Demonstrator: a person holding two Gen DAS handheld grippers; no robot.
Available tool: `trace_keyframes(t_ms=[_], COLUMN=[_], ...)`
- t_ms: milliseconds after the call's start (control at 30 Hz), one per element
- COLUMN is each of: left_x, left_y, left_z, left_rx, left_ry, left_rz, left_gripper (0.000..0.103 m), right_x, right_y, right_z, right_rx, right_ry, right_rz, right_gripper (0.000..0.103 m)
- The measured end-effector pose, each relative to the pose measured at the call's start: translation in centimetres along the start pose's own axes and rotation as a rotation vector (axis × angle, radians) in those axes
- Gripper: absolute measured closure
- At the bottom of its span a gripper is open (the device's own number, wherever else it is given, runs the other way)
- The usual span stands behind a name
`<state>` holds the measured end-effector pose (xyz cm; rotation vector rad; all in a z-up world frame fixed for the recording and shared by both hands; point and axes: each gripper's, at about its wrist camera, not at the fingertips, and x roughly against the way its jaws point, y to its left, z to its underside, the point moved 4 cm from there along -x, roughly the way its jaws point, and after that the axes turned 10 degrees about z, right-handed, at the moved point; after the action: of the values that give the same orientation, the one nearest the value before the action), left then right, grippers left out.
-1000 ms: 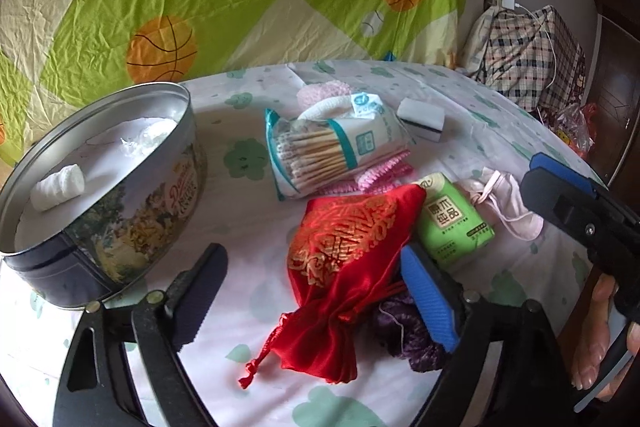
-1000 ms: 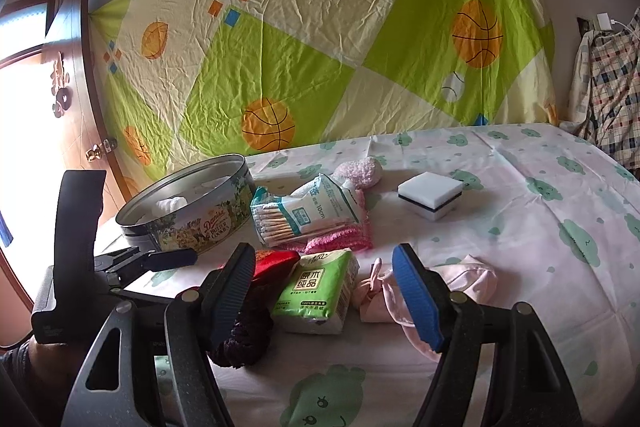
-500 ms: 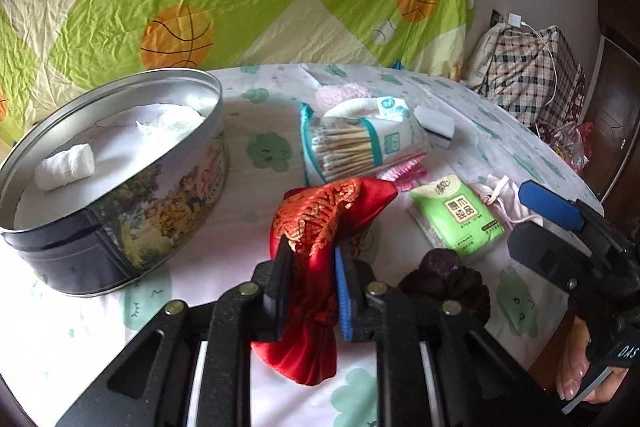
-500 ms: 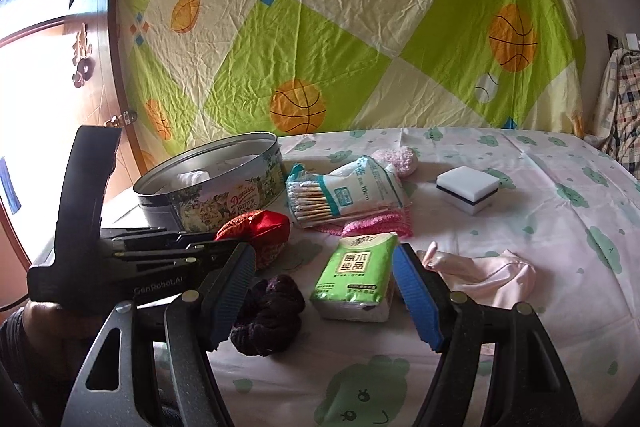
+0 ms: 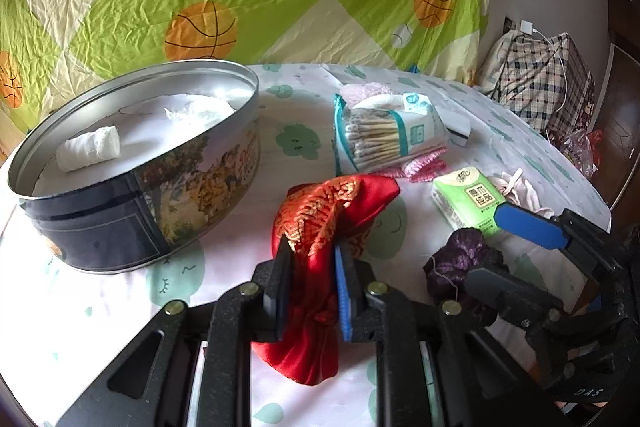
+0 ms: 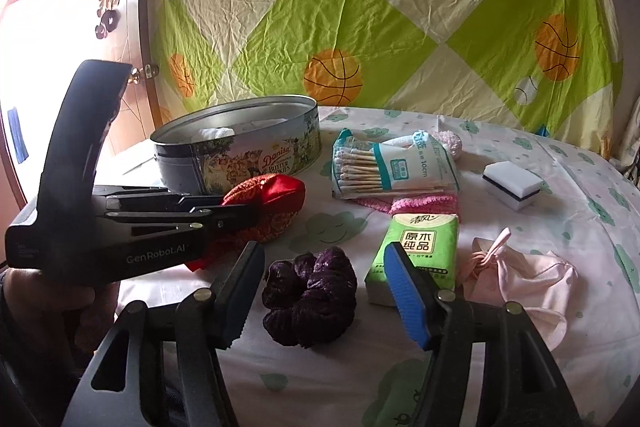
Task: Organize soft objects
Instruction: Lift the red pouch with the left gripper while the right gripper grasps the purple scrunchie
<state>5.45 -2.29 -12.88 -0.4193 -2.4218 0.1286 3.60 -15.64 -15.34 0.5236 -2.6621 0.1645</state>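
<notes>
Red pouch [image 5: 320, 227] lay near the tin [image 5: 132, 163], clamped mid-body by the left gripper [image 5: 310, 279], jaws nearly together; its lower end hung past the pads. Right gripper [image 6: 324, 291] was closing, part open, astride the purple scrunchie [image 6: 312, 295] without touching it.

Room: bare cloth [image 6: 400, 371] just beyond the scrunchie; table edge close on the near right. Tissue pack [image 6: 416, 247] sat just right of the scrunchie, pink pouch [image 6: 520, 279] further right. Tin was open, a white roll [image 5: 90, 149] inside.

Writing: tin read "Danisa BUTTER COOKIES"; left gripper body "GenRobot.AI"; swab bag [image 6: 392, 167] "10cm"; tissue pack Chinese characters.

Obscured: pink knit [image 6: 412, 203] was mostly under the swab bag; sponge [image 6: 514, 185] partly hidden in the left view.
</notes>
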Motion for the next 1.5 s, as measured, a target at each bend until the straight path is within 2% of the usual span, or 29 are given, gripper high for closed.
trace_keyframes(t_ms=[300, 433, 667, 700, 733, 767, 1000, 1067, 1133, 1200, 1333, 1367, 1400, 1500], left_x=[0.0, -0.1, 0.0, 0.1, 0.1, 0.2, 0.1, 0.1, 0.1, 0.1, 0.1, 0.1, 0.1, 0.1], left_y=[0.4, 0.5, 0.6, 0.6, 0.5, 0.5, 0.2, 0.2, 0.3, 0.3, 0.5, 0.5, 0.5, 0.5], left_z=[0.1, 0.1, 0.1, 0.1, 0.1, 0.1, 0.0, 0.0, 0.0, 0.0, 0.0, 0.0, 0.0, 0.1], left_rx=[0.012, 0.016, 0.018, 0.016, 0.014, 0.013, 0.0, 0.003, 0.006, 0.01, 0.013, 0.012, 0.012, 0.01], left_ry=[-0.01, -0.011, -0.016, -0.02, -0.023, -0.027, -0.033, -0.03, -0.03, -0.029, -0.027, -0.029, -0.029, -0.03], left_rz=[0.004, 0.007, 0.011, 0.011, 0.013, 0.013, 0.016, 0.014, 0.016, 0.018, 0.021, 0.02, 0.02, 0.019], left_gripper=[0.085, 0.085, 0.085, 0.087, 0.087, 0.087, 0.087, 0.087, 0.087, 0.087, 0.087, 0.087, 0.087, 0.087], right_x=[-1.1, -1.5, -1.1, -0.9, -0.7, -0.5, -0.9, -1.1, -1.5, -1.7, -1.7, -1.7, -1.6, -1.4], right_y=[1.1, 1.5, 1.3, 1.2, 1.2, 1.2, 1.0, 0.9, 1.0, 1.1, 1.5, 1.5, 1.6, 1.9], right_z=[0.3, 0.4, 0.2, 0.1, 0.0, -0.1, 0.1, 0.1, 0.4, 0.7, 0.9, 1.0, 1.0, 1.0], right_rx=[0.047, 0.057, 0.051, 0.049, 0.048, 0.047, 0.031, 0.03, 0.026, 0.019, 0.032, 0.031, 0.029, 0.04], right_ry=[0.034, 0.045, 0.015, 0.004, -0.005, -0.016, 0.0, 0.011, 0.039, 0.054, 0.064, 0.064, 0.061, 0.05], right_rz=[0.001, 0.01, 0.01, 0.007, 0.005, 0.008, 0.002, 0.007, -0.006, -0.028, -0.041, -0.054, -0.066, -0.077], right_gripper=[0.045, 0.057, 0.071, 0.075, 0.083, 0.085, 0.085, 0.078, 0.054, 0.046, 0.049, 0.053, 0.066, 0.073])
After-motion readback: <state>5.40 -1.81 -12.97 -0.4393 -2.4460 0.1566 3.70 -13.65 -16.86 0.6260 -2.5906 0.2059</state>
